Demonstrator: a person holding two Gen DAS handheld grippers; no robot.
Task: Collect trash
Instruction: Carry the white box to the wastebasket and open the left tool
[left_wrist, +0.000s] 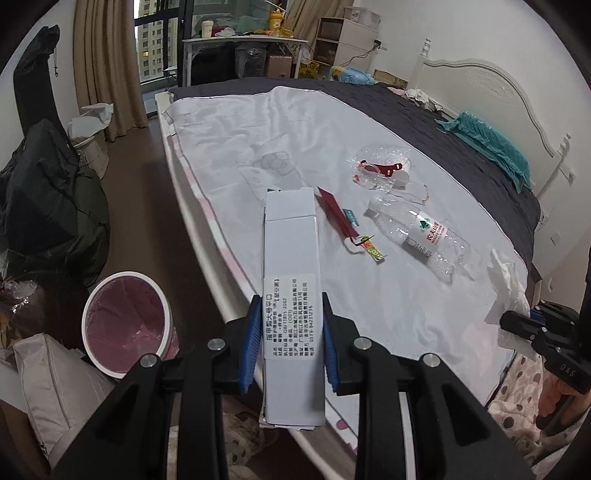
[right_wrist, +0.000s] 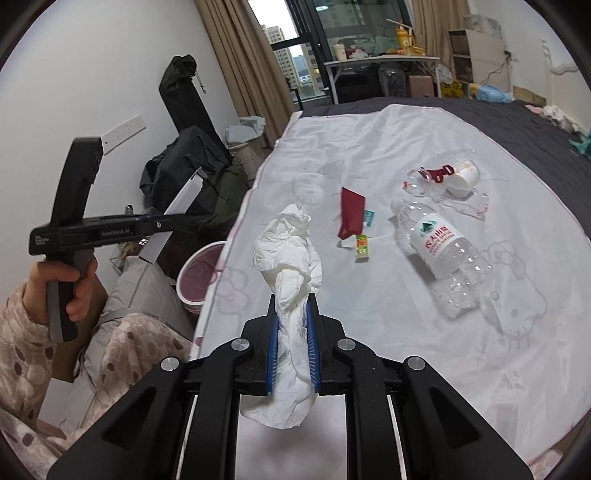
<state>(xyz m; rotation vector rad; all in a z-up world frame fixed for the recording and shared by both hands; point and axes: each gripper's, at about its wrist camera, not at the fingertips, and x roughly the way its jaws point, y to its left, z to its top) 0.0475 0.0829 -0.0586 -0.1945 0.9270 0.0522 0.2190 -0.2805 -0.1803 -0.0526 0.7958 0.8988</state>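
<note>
My left gripper (left_wrist: 289, 338) is shut on a long white cardboard box (left_wrist: 291, 266) and holds it over the bed's left edge. My right gripper (right_wrist: 293, 341) is shut on a crumpled white tissue (right_wrist: 291, 251) above the sheet. A pink-lined trash bin (left_wrist: 127, 325) stands on the floor left of the bed; it also shows in the right wrist view (right_wrist: 201, 275). On the white sheet (left_wrist: 258, 147) lie a clear plastic bottle (left_wrist: 421, 236), a red wrapper (left_wrist: 338, 216), a small yellow-green wrapper (left_wrist: 371, 251) and clear packaging with red strips (left_wrist: 384, 171).
Dark bags (left_wrist: 48, 206) and a grey cushion (left_wrist: 55, 384) crowd the floor beside the bin. A teal cloth (left_wrist: 491, 144) lies near the headboard. A cluttered desk (left_wrist: 243, 40) stands beyond the bed's foot, by the window.
</note>
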